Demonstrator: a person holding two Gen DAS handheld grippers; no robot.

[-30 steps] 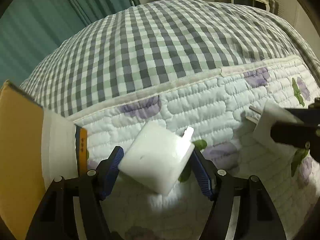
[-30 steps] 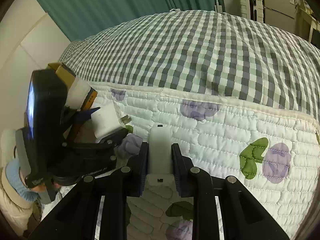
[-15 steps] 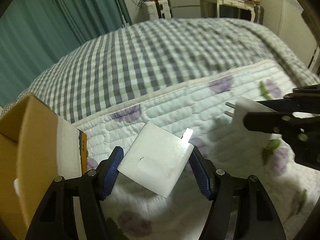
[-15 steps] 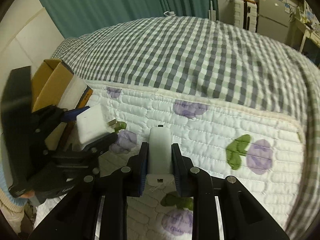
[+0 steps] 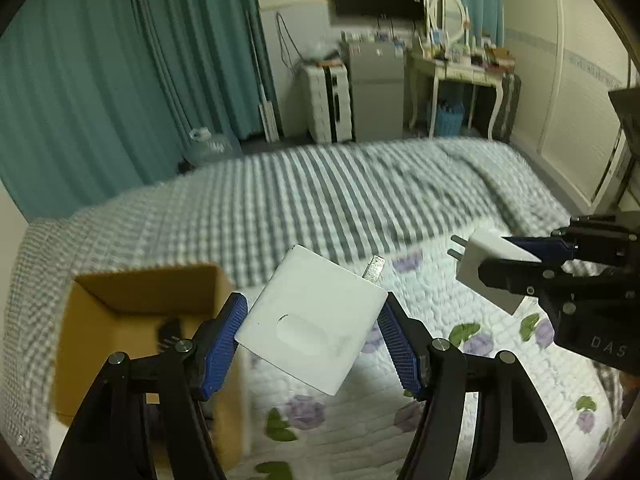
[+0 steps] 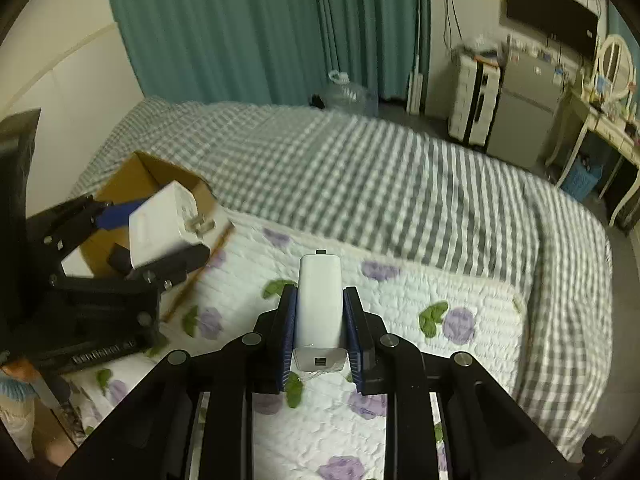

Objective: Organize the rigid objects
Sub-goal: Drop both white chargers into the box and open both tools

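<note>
My left gripper [image 5: 312, 332] is shut on a large square white charger [image 5: 312, 324] with a metal prong, held above the bed beside an open cardboard box [image 5: 132, 332]. My right gripper [image 6: 320, 320] is shut on a smaller white plug adapter [image 6: 320, 304], held upright over the flowered quilt. The right gripper and its adapter [image 5: 486, 270] show at the right in the left wrist view. The left gripper with the square charger [image 6: 164, 224] shows at the left in the right wrist view, over the box [image 6: 140, 184]. A dark object lies inside the box [image 5: 170, 332].
The bed has a white flowered quilt [image 6: 400, 292] over a grey checked blanket [image 6: 360, 184]. Teal curtains [image 5: 120, 80], a water jug [image 6: 352, 96], a small fridge [image 5: 376, 92] and a dressing table [image 5: 460, 68] stand beyond the bed.
Both grippers have risen with their chargers, so the room beyond the bed shows. The box's open top has come into view under the left gripper.
</note>
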